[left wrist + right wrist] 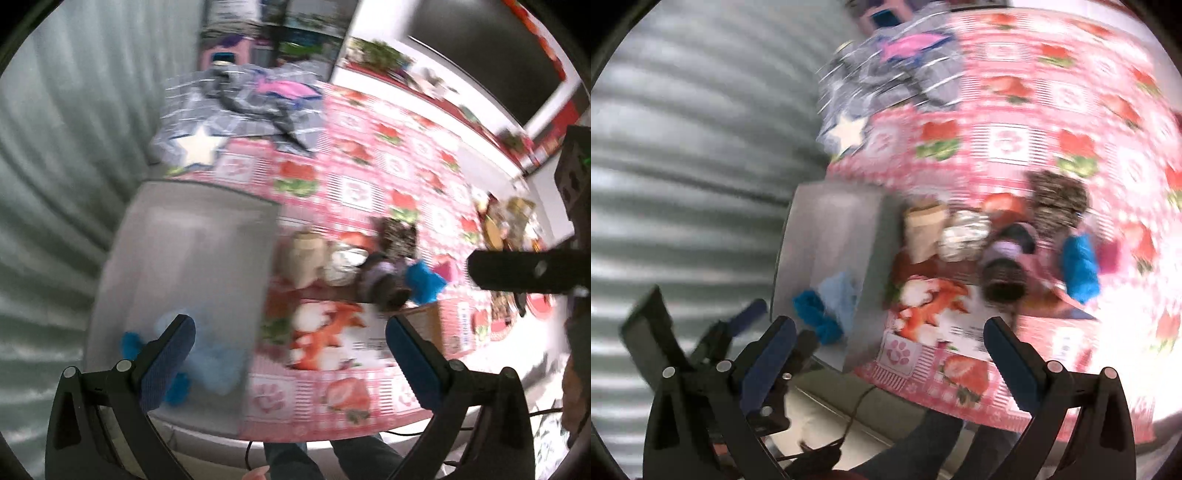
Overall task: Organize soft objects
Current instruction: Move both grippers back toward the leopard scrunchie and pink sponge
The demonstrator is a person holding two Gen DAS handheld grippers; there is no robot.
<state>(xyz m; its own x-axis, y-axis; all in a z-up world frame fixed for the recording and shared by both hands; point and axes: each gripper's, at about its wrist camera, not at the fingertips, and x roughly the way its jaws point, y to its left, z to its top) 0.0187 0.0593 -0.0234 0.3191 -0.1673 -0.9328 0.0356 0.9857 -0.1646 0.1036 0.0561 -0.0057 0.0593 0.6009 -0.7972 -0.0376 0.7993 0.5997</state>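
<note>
A grey bin (192, 258) stands at the table's left edge, with a light blue soft item (218, 365) and a darker blue one (177, 391) inside; it also shows in the right wrist view (827, 236). Beside it lie several soft objects: a beige one (306, 258), a white one (343, 266), a purple-dark one (380, 280), a blue one (424, 280), a pink one (448, 267) and a speckled one (399, 232). My left gripper (291, 339) is open and empty above the bin's right wall. My right gripper (890, 339) is open and empty, above the table's front edge.
A strawberry-pattern pink tablecloth (388, 166) covers the table. A grey cloth with a white star (199, 147) and a pink item (284, 88) lie at the far end. An orange-and-white printed box (332, 336) sits near the front. A corrugated wall (683, 147) is at left.
</note>
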